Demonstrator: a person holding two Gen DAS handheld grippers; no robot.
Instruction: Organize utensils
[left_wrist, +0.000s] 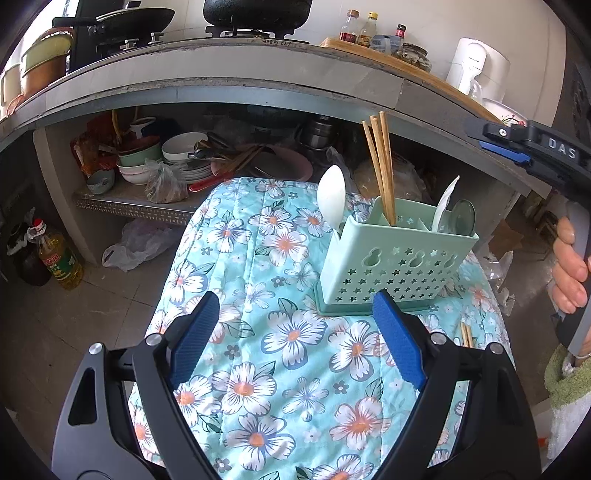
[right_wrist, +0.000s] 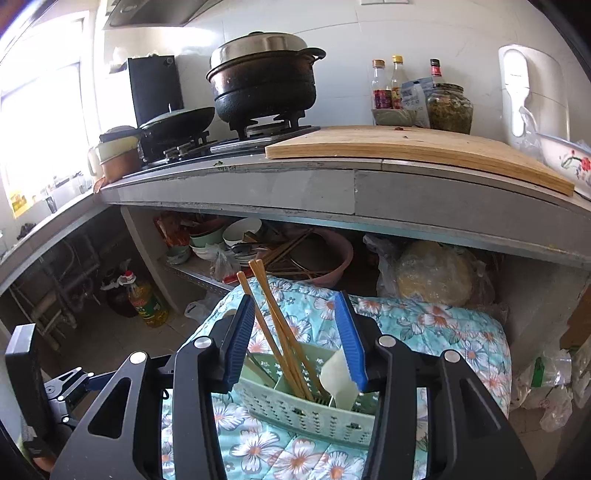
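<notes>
Looking down over the floral quilted cloth (left_wrist: 280, 332) covering the work surface, kitchen counter (right_wrist: 295, 184) behind with a black pot (right_wrist: 264, 85) on the stove and a wooden cutting board (right_wrist: 417, 151).

Mint green utensil caddy (left_wrist: 391, 258) stands upright on the cloth, star-punched walls, divided into compartments. Wooden chopsticks (left_wrist: 380, 166) lean upright in a middle compartment. White spoon (left_wrist: 331, 197) pokes up at the caddy's left end as my left camera sees it; another white utensil and a greenish round one sit in the right compartment.

My left gripper (left_wrist: 295, 332) hangs over bare cloth just short of the caddy, fingers wide apart, nothing between them.

My right gripper (right_wrist: 295, 332) is right above the caddy, fingers partly apart. The chopsticks rise through the gap between my blue pads, not pressed by either. A white spoon bowl sits just beside my right pad; can't tell if it touches.

A few loose chopsticks (left_wrist: 466, 334) lie on the cloth beside the caddy.
</notes>
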